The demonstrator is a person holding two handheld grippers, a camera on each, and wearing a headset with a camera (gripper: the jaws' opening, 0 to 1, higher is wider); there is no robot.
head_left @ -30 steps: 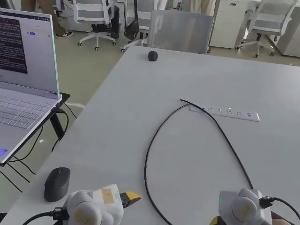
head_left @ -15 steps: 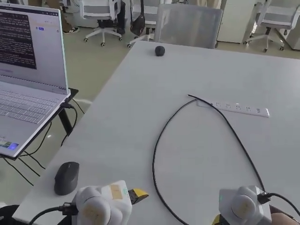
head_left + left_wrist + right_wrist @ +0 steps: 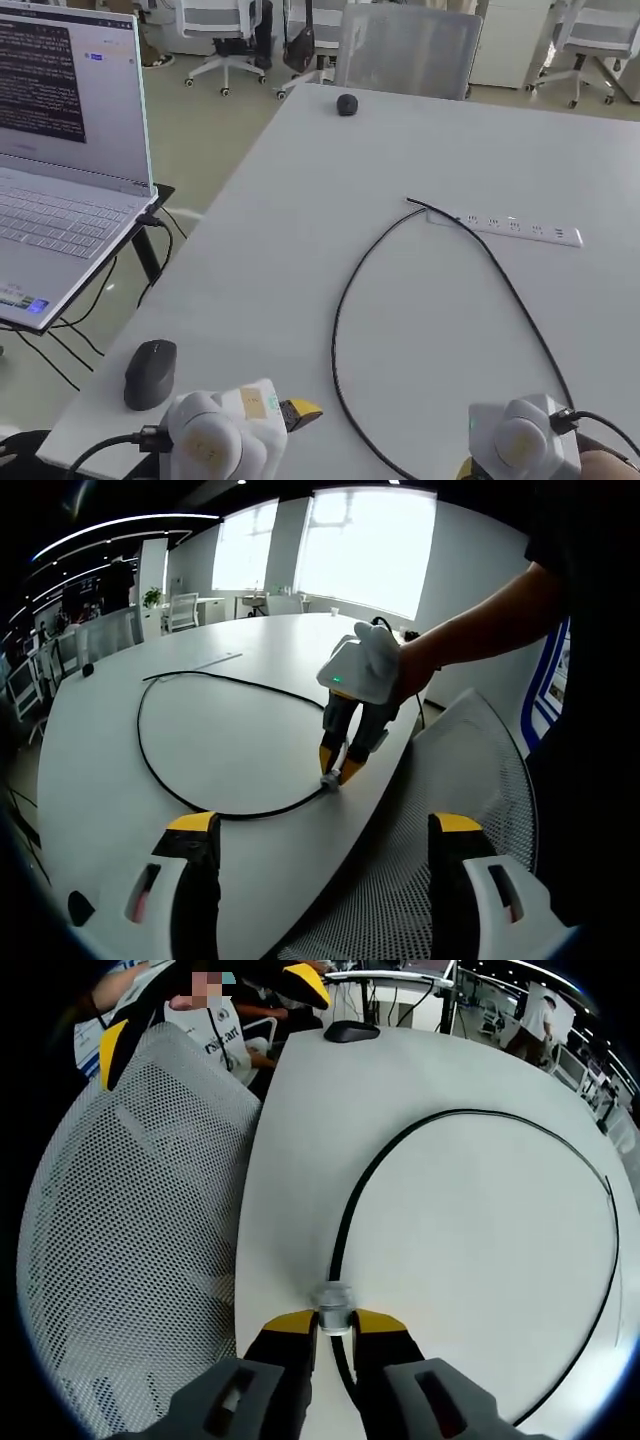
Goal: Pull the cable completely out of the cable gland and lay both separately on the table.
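A long black cable [image 3: 340, 300] lies in a wide loop on the white table [image 3: 300, 200]. Its near end runs into a small grey cable gland [image 3: 332, 1300] at the table's front edge. My right gripper [image 3: 335, 1325] is shut on that gland, yellow tips on either side of it. In the left gripper view, the right gripper [image 3: 335, 773] points down at the table edge, held by a hand. My left gripper [image 3: 322, 825] is open wide with nothing between its fingers, off the table's near corner. One of its yellow fingertips [image 3: 300, 412] shows in the head view.
A white power strip [image 3: 510, 227] lies past the cable's far end. A dark mouse [image 3: 150, 373] sits at the near left corner, a small dark round object [image 3: 347, 104] at the far end. A laptop [image 3: 60, 150] stands left; a mesh chair back [image 3: 130, 1210] is close by.
The head camera has shifted, so the whole picture has slid a little right. Both grippers and the cable keep their places.
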